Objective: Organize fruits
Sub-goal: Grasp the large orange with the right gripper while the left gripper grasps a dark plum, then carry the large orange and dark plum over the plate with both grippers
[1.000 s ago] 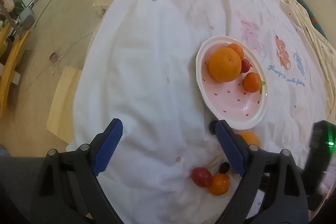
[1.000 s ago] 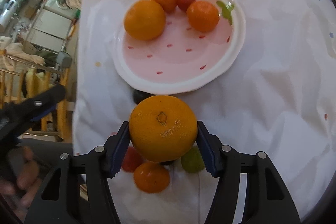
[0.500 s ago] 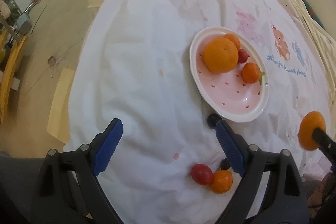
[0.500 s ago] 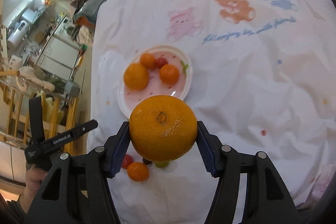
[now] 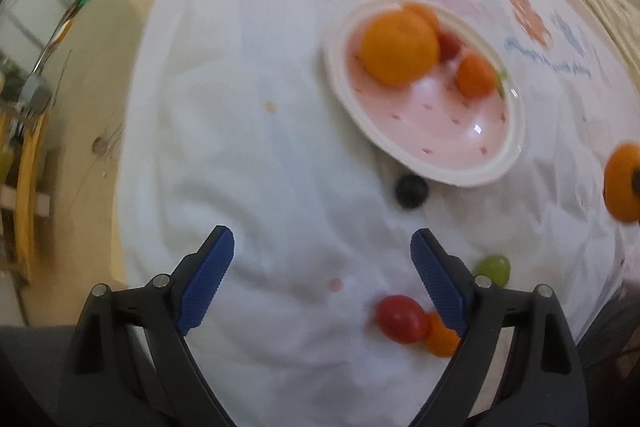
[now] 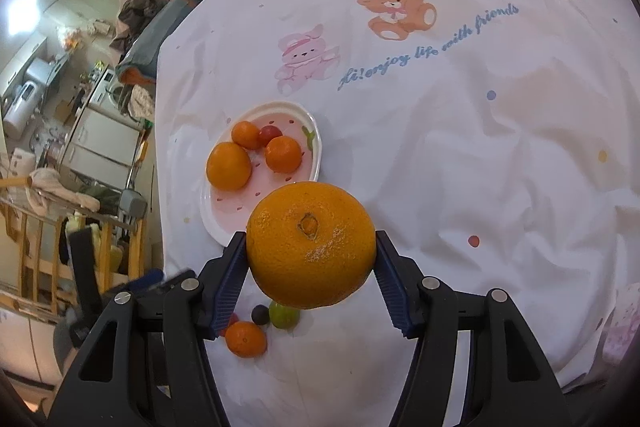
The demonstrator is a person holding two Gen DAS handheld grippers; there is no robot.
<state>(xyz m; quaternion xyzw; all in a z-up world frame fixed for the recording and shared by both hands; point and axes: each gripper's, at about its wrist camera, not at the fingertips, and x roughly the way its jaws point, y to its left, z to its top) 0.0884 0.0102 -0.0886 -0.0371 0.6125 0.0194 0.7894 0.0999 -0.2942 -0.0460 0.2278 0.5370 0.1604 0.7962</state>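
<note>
My right gripper (image 6: 311, 259) is shut on a large orange (image 6: 311, 245), held high above the white sheet; that orange also shows at the right edge of the left wrist view (image 5: 622, 183). A pink plate (image 6: 314, 163) (image 5: 472, 171) holds a large orange (image 5: 398, 47), two small oranges and a red tomato. My left gripper (image 5: 322, 255) is open and empty above the sheet, near the plate. Loose on the sheet lie a dark grape (image 5: 411, 190), a green fruit (image 5: 494, 268), a red tomato (image 5: 400, 318) and a small orange (image 5: 440, 341).
The white sheet (image 6: 480, 167) with cartoon animals covers a bed. Its left edge drops to a wooden floor (image 5: 80, 99). A wooden rail (image 6: 40, 259) and kitchen appliances stand at the left.
My right gripper has lifted the large orange up and away from the plate. My left gripper has moved closer to the plate; the green fruit is now uncovered.
</note>
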